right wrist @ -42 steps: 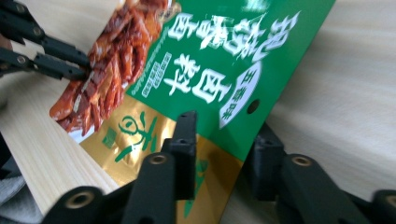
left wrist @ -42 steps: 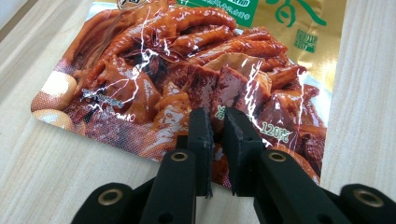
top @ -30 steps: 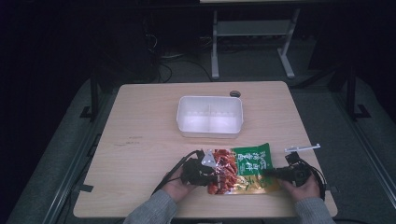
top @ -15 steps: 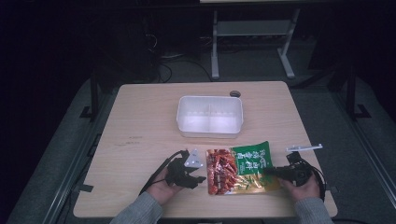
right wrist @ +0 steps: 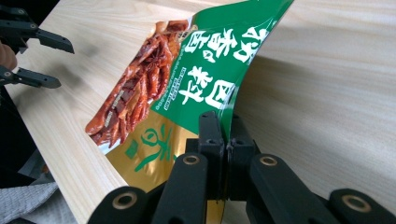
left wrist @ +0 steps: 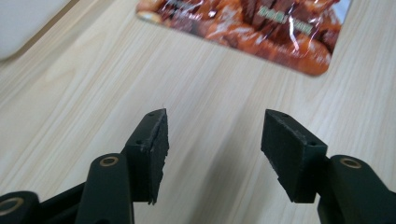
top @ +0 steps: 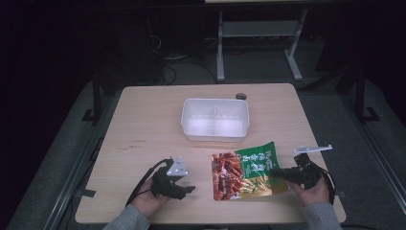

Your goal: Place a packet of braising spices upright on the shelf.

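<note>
The snack pouch (top: 246, 170) lies on the table (top: 143, 124) toward its near edge, at about five o'clock from the table's middle, and it is sealed as far as the pictures show, with its red and green printed face up. The right claw (top: 276, 174) is clenched on the pouch's right edge, at the three o'clock side; in the right gripper view the two black jaws press flat together on the foil rim of the snack pouch (right wrist: 187, 88), which lifts slightly there while the rest rests on the wood. The left claw (top: 189, 189) is released and grasps nothing: it sits just off the pouch's nine o'clock side, apart from it, and the left gripper view shows its jaws spread wide over bare wood with the pouch's red corner (left wrist: 261, 28) ahead at twelve o'clock. The white plastic tub (top: 215, 119) stands empty at twelve o'clock from the pouch, well clear of it. Judging from this, the work is at an early stage: one side of the pouch is secured, while a second hold by the left claw, and whatever opening or moving toward the tub is meant, remain to be done.
</note>
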Demonstrator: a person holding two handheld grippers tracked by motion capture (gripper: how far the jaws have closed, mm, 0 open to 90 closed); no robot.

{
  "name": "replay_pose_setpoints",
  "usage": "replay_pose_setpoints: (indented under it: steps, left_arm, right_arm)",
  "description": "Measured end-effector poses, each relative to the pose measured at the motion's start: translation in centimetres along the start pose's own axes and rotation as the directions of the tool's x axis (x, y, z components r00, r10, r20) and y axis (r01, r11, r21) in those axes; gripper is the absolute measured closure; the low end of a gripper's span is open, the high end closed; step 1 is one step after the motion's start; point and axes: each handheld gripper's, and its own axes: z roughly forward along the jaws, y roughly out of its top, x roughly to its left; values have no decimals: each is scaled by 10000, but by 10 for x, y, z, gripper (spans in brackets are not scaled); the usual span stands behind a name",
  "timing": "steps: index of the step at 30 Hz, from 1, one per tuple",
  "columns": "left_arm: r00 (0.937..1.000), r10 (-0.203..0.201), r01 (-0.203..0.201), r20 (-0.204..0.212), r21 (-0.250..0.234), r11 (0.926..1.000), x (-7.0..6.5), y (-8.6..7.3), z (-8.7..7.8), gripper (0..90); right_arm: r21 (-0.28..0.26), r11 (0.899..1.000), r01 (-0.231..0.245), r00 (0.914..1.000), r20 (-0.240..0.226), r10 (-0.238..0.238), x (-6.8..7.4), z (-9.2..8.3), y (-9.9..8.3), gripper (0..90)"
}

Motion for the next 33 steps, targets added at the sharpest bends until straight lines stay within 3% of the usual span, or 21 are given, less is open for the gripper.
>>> replay_pose_setpoints:
  steps: [4,7,12,18,26,33]
  left_arm:
    - [9995,-321,321,-53,-43,9995,2,-14,-4,391]
    - [9994,-340,341,-76,22,9994,4,-19,-5,385]
    - [9973,-730,726,-89,-421,9965,8,-21,-9,364]
    - [9987,-440,429,-266,-374,9984,9,-23,-7,357]
    - [9966,-774,755,-295,-595,9954,16,-27,-10,356]
    - [9959,-830,802,-359,-724,9941,18,-28,-12,356]
  right_arm:
    - [-21,9999,147,9999,-91,-147,3,-3,5,875]
    - [20,9996,293,9995,-152,-293,6,-6,9,879]
    - [101,9986,528,9985,-146,-527,14,-11,18,881]
    - [130,9969,775,9969,-169,-773,24,-16,29,882]
    - [324,9911,1290,9915,-230,-1283,45,-25,51,894]
    - [586,9860,1562,9875,-310,-1546,58,-30,69,896]
